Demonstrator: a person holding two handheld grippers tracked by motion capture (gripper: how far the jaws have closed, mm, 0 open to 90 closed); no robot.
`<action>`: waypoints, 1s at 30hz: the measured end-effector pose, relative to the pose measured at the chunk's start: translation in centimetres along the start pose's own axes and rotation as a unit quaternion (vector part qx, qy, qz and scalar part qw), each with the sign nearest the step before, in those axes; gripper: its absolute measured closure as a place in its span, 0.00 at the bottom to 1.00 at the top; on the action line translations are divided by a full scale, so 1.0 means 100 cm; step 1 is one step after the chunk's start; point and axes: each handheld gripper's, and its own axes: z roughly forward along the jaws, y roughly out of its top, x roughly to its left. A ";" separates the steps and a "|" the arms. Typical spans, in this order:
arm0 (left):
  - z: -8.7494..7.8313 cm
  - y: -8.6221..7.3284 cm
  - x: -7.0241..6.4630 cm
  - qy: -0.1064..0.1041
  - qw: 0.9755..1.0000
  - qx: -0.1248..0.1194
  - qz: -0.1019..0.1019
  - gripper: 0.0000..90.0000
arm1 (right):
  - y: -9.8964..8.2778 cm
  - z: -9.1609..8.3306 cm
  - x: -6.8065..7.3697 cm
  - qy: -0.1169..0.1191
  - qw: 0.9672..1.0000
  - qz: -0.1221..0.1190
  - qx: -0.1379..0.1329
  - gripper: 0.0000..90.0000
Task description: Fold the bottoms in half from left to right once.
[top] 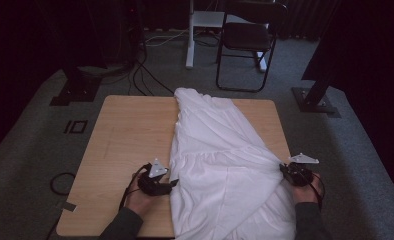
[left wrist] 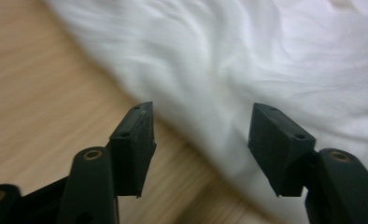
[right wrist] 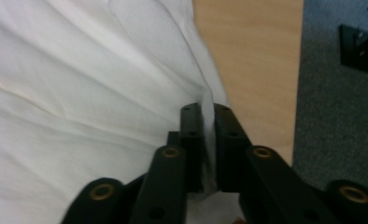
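- Wooden table [top: 125, 135] on grey carpet carries a white garment [top: 220, 160].
- Left gripper [left wrist: 201, 135] at seven o'clock: jaws wide, garment edge between them, unpinched.
- Right gripper [right wrist: 209, 140] at four o'clock: clamped on a garment fold.

A light wooden table [top: 130, 135] with rounded corners is standing on a grey carpet floor [top: 30, 150]. A white garment [top: 215, 150] is lying directly on the table, covering its right half from the far edge to the near edge, where it is hanging a little over. The cloth is lying in many soft folds, and it is getting wider toward the near side. The left half of the table is showing its bare wood.
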 end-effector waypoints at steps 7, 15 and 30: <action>0.020 0.007 -0.010 0.003 1.000 0.014 0.002 0.51 | -0.011 0.004 -0.008 0.012 0.999 0.028 0.010 0.63; 0.024 0.016 0.004 0.044 0.999 0.029 0.011 0.93 | -0.006 0.005 -0.003 0.042 0.998 0.037 0.026 0.91; 0.035 0.035 0.113 0.186 0.978 0.087 -0.038 0.94 | 0.046 0.046 0.049 0.095 0.994 -0.029 0.035 0.92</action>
